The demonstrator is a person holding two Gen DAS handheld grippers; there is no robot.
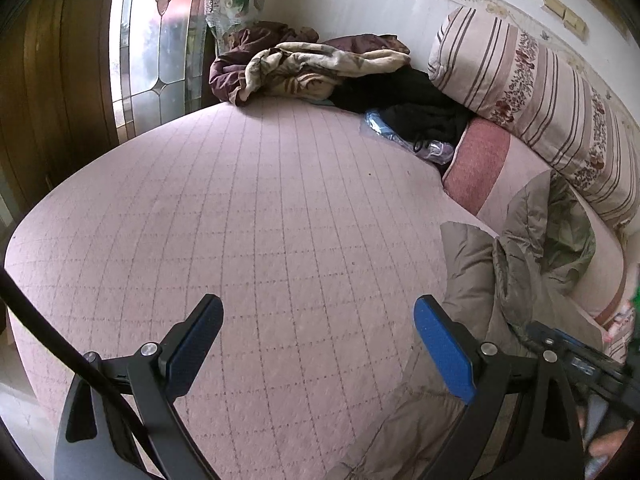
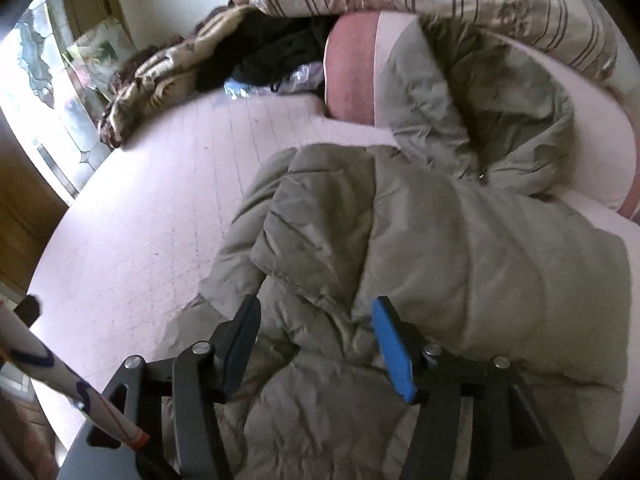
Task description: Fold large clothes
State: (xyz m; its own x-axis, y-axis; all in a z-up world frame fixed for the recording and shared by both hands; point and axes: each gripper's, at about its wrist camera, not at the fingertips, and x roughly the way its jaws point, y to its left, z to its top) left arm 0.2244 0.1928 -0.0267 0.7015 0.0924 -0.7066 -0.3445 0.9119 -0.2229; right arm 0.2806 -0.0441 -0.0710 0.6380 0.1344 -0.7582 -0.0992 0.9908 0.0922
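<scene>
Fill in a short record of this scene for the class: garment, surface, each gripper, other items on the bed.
garment: grey-green padded coat, crumpled, lying unfolded at one side of the bed
surface: bed with pink quilted cover
left gripper: open, over bare cover, holding nothing
right gripper: open, fingers either side of a coat fold, not gripping it
other items: blanket heap, black clothes, striped bolster, pink pillow
</scene>
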